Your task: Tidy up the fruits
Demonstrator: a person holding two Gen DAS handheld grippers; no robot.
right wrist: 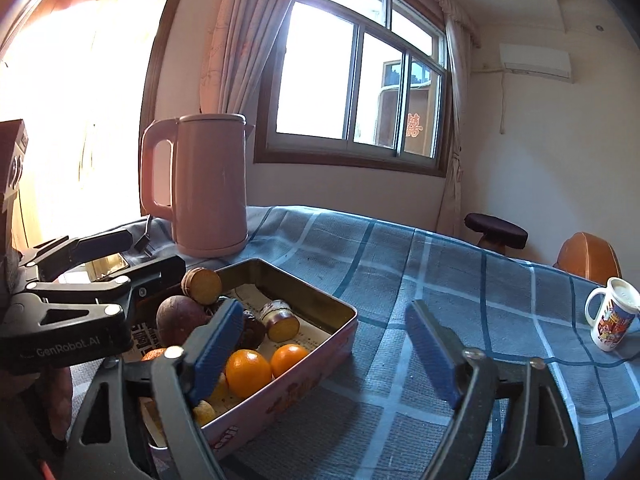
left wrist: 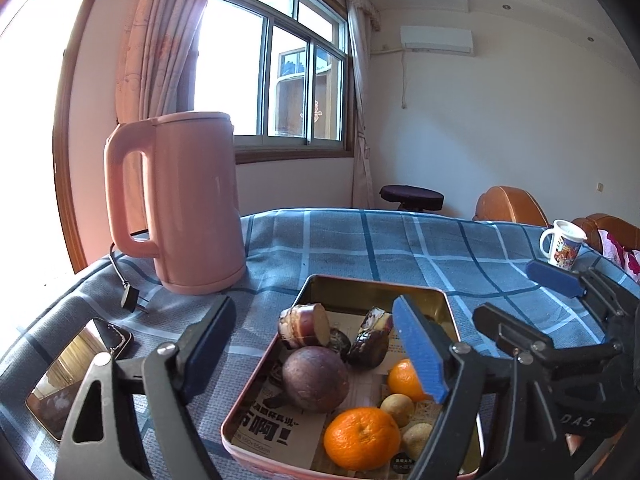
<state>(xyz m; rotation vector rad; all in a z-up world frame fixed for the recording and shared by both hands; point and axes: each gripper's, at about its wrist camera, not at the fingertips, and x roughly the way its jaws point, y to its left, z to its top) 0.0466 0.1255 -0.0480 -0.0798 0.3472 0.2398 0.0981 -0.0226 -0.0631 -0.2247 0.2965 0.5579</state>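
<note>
Lower centre of the left wrist view: my left gripper (left wrist: 316,354) hangs spread wide and holds nothing over the tin tray (left wrist: 372,285). Inside: oranges (left wrist: 361,438), a dark round fruit (left wrist: 315,378), cut pieces, small yellow fruits. Looks nearly done, I judge.

Right wrist view, lower middle: my right gripper (right wrist: 326,354) is released, empty, straddling the tray's right wall; no loose fruit on the cloth (right wrist: 460,280).

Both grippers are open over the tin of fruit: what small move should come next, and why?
Probably lower the left gripper onto the round dark purple fruit in the rectangular metal tin. Its fingers are spread and empty with that fruit lying between them, while the right gripper, also open and empty, sits over the tin's edge and the blue checked tablecloth.
</note>
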